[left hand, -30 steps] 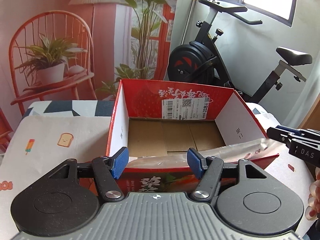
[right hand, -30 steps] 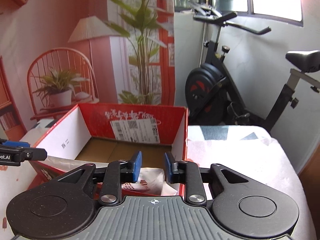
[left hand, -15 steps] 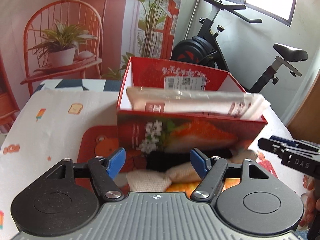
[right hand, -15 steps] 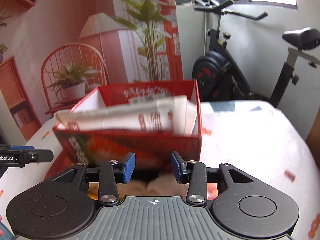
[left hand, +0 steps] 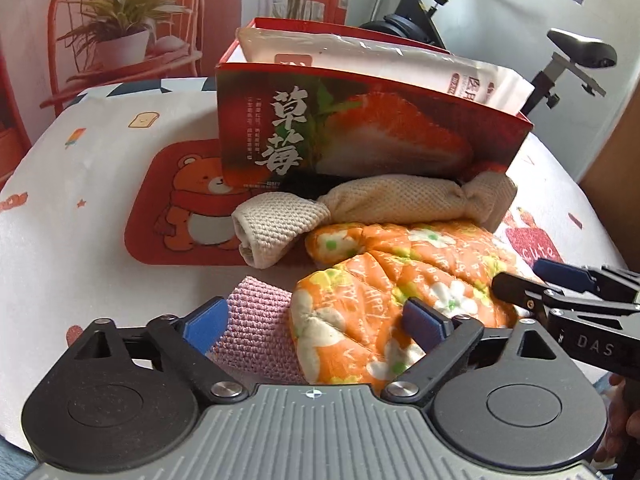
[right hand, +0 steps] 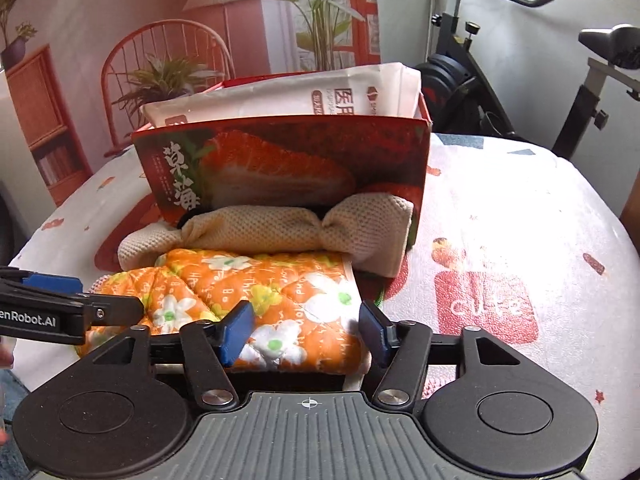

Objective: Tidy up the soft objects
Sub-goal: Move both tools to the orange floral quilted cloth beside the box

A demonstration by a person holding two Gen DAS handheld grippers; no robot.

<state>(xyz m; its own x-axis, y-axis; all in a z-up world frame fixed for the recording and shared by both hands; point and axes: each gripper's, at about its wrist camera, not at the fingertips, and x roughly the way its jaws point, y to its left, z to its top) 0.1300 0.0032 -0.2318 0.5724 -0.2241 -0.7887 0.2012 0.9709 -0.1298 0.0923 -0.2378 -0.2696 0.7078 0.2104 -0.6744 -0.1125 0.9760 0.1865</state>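
A red strawberry box (left hand: 360, 136) (right hand: 288, 168) stands on the table with a white plastic pack (left hand: 380, 60) (right hand: 296, 96) leaning inside it. In front of the box lie a beige knitted roll (left hand: 384, 204) (right hand: 280, 228), an orange flowered quilted cloth (left hand: 380, 300) (right hand: 256, 292) and a pink knitted cloth (left hand: 256, 340). My left gripper (left hand: 316, 326) is open, its fingers on either side of the orange cloth's near end and the pink cloth. My right gripper (right hand: 306, 334) is open, straddling the orange cloth's near edge.
A red bear mat (left hand: 180, 200) lies under the box on the white printed tablecloth (right hand: 520, 240). An exercise bike (right hand: 500, 60) stands behind the table at the right, a red chair with a plant (left hand: 120, 36) at the back left.
Both grippers pulled back from the box and dropped low over the cloths. The right gripper opened wider. The white pack now stays in the box.
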